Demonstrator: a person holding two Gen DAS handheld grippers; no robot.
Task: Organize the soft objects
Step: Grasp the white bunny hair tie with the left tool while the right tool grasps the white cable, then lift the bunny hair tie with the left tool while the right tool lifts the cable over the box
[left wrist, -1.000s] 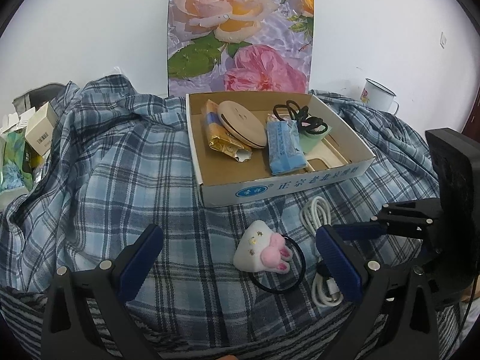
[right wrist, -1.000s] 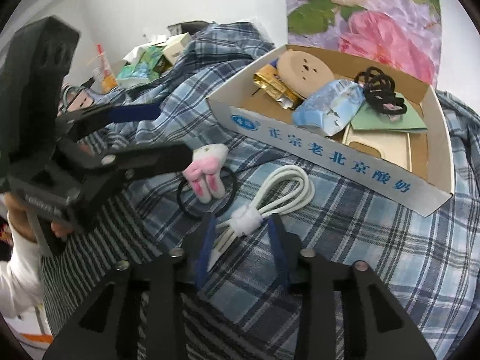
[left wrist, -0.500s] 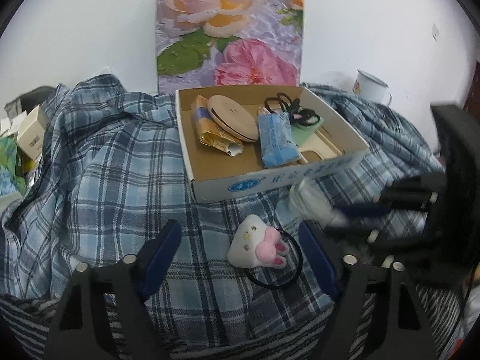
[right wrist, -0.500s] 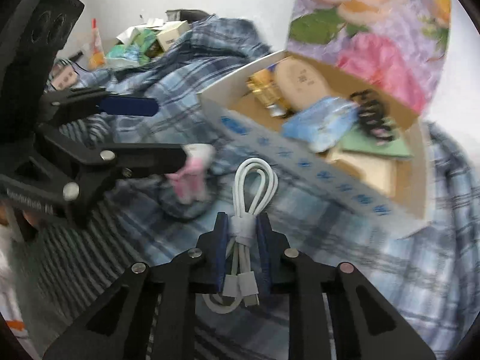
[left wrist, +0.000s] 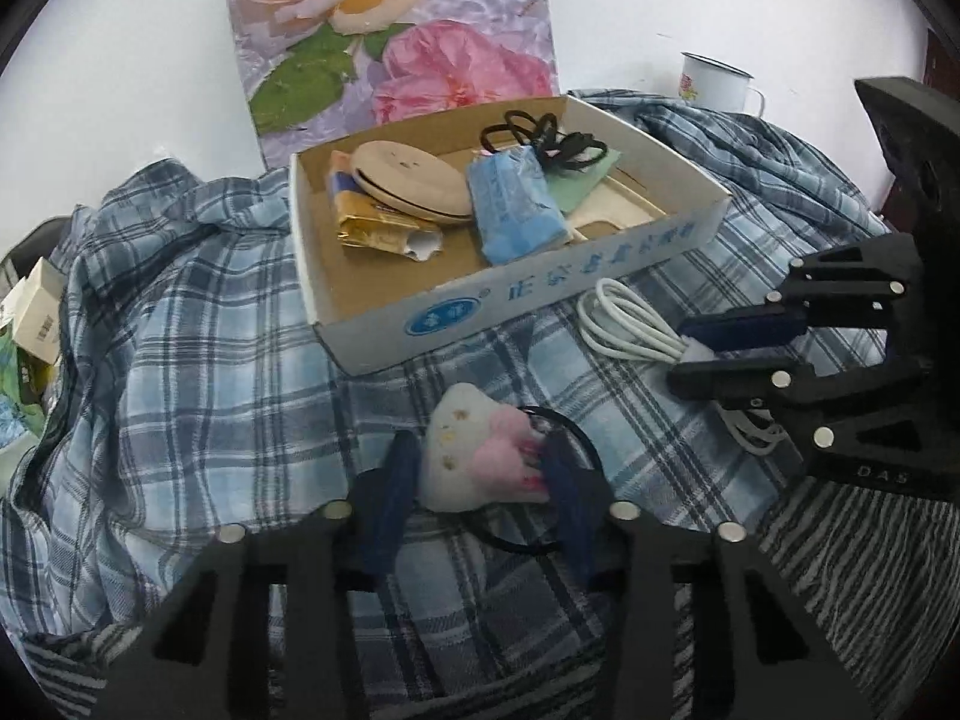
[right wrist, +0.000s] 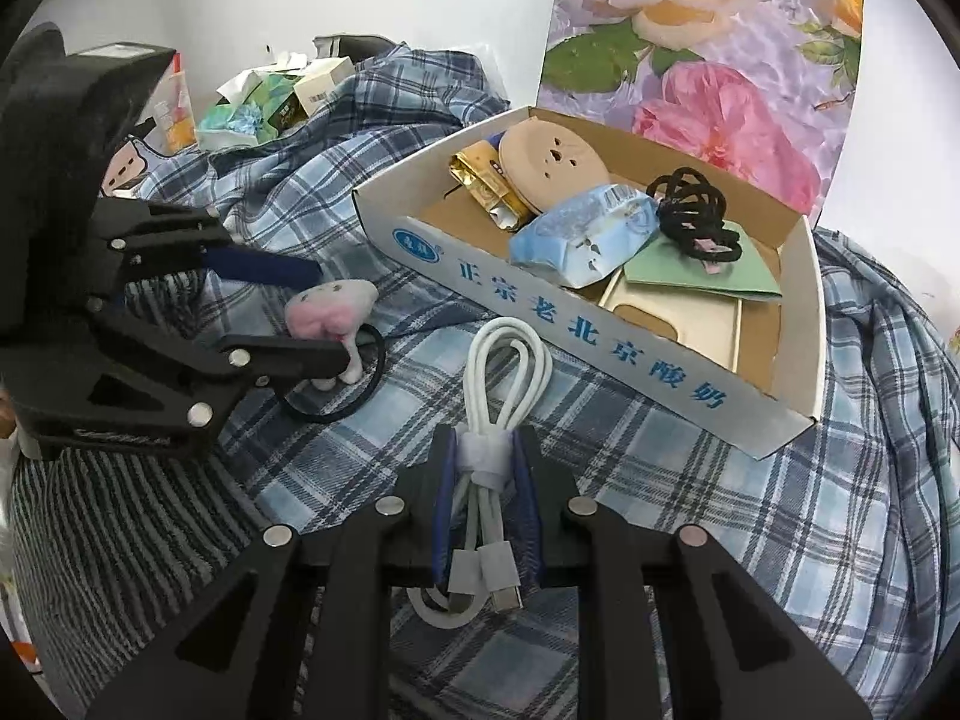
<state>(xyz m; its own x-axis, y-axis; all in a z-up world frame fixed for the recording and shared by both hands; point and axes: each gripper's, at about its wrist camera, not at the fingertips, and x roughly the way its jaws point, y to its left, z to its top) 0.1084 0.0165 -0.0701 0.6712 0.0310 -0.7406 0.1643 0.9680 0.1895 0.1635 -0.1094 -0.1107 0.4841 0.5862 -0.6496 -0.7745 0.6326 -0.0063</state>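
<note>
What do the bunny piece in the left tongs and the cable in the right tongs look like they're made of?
Bunny hair tie: fuzzy white and pink plush, matte, on a smooth black elastic loop. White cable: smooth, slightly glossy plastic or rubber jacket, bound by a soft-looking white strap. Cardboard box: brown inside, printed white outside.

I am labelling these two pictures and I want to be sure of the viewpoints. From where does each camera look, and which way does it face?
Left wrist: sits on the left gripper, facing along its fingers at the plush hair tie they clamp, the cardboard box beyond; the right gripper enters from the right.
Right wrist: sits on the right gripper, facing along its fingers at the white cable they clamp; the left gripper enters from the left.
Shared: box, cable, hair tie, plaid cloth, flower poster.
</note>
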